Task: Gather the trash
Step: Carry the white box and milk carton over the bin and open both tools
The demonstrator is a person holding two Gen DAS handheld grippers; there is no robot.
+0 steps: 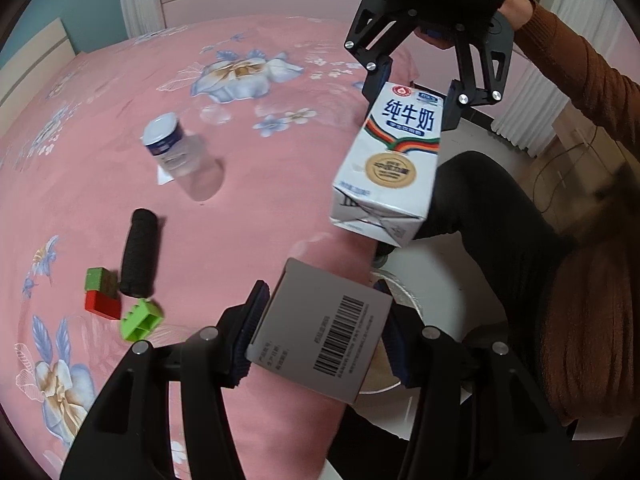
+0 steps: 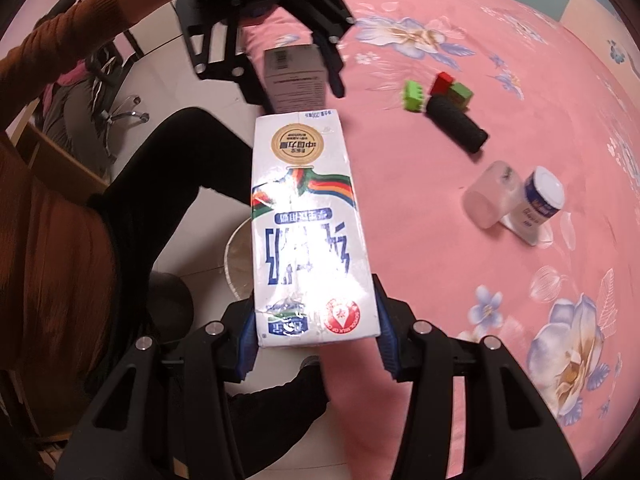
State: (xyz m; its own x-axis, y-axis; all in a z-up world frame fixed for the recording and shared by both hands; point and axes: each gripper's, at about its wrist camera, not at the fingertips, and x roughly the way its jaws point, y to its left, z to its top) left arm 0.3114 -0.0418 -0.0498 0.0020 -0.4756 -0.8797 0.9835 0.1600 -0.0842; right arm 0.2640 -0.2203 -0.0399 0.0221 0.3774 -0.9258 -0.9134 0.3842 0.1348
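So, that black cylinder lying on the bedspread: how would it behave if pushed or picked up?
The black cylinder lies on its side, so a sideways push would likely roll it, though the soft bedspread may slow that. Its surface looks textured, so it probably grips well.

Milk carton [image 2: 308,232]: glossy coated paper, creased. Grey box [image 1: 320,328]: matt card. Bedspread [image 1: 120,120]: soft pink cloth. Black roller [image 1: 140,252], lower left: rough foam-like surface.

hidden: we see the white bin [image 2: 236,256] mostly behind the milk carton [image 2: 308,216] | blurred: clear cup [image 2: 486,200]
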